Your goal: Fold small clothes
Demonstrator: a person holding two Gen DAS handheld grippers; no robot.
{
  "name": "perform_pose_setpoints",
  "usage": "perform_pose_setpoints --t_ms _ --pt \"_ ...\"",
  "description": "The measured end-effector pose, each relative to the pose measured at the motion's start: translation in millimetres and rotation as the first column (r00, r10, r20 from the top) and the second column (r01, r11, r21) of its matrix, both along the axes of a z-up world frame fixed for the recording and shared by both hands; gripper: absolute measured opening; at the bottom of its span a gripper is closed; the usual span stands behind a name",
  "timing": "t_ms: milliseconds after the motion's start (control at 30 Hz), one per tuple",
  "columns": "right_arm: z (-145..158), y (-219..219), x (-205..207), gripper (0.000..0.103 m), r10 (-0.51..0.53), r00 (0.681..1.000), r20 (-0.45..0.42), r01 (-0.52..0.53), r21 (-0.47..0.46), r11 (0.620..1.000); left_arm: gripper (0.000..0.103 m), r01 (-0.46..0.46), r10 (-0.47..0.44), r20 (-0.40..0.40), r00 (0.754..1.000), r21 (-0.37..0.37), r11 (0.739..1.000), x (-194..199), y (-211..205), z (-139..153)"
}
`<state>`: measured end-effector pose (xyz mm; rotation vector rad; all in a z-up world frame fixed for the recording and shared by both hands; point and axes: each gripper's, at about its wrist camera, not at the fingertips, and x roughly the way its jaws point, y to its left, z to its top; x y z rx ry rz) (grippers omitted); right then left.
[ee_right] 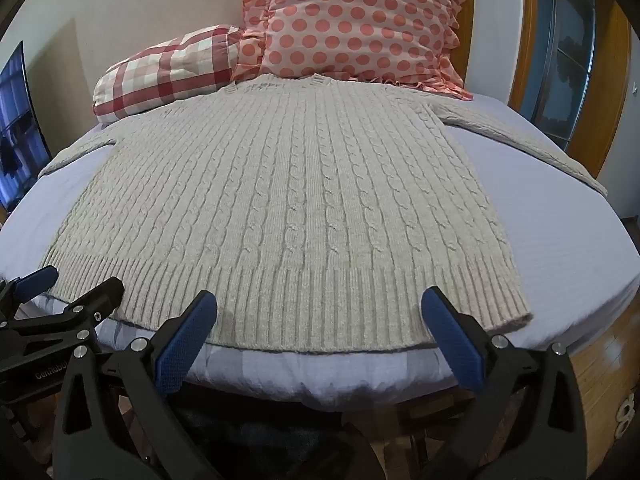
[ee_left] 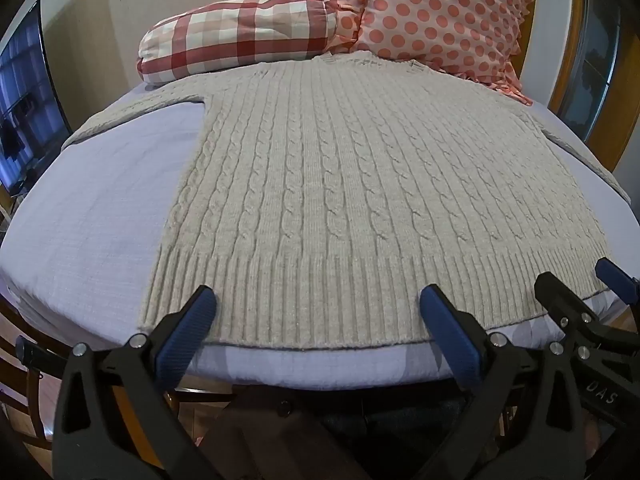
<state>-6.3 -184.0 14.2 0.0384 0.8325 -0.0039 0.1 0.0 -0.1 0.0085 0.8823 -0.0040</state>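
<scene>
A: From the left wrist, what do you have?

B: A beige cable-knit sweater (ee_left: 340, 184) lies flat on the bed (ee_left: 100, 208), hem toward the camera and collar away, up against the checked pillow (ee_left: 240, 36) and the polka-dot pillow (ee_left: 440, 16). Its long axis runs straight away from the gripper. The left gripper (ee_left: 318, 306) hangs just above the ribbed hem, jaws spread as wide as they go, nothing between them but air.

A: And the other gripper?

B: It shows at the right edge, the right gripper (ee_left: 576, 280), over the hem's right part. Also spread, holding nothing.

A: Now the right wrist.

B: Same sweater (ee_right: 288, 200), same lie. The right sleeve (ee_right: 520, 140) runs out across the bed (ee_right: 560, 240) toward the far right. The right gripper (ee_right: 320, 308) sits over the hem near its right corner, jaws fully apart and empty. The left gripper (ee_right: 76, 280) pokes in at the left edge by the opposite corner.

A: So which hand is nearer what?

B: Each is nearest its own hem corner. I'd judge no fold has begun; the likely next move is pinching the hem, or a side, and carrying it across.
</scene>
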Motion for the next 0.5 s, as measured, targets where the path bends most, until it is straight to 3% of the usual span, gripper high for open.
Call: perform_pose_setpoints --t_ms 500 --pt "0.2 -0.2 0.1 0.102 0.002 1.000 0.002 -0.002 -0.003 1.000 0.101 0.000 0.000 0.006 1.000 0.001 1.000 -0.2 0.0 0.2"
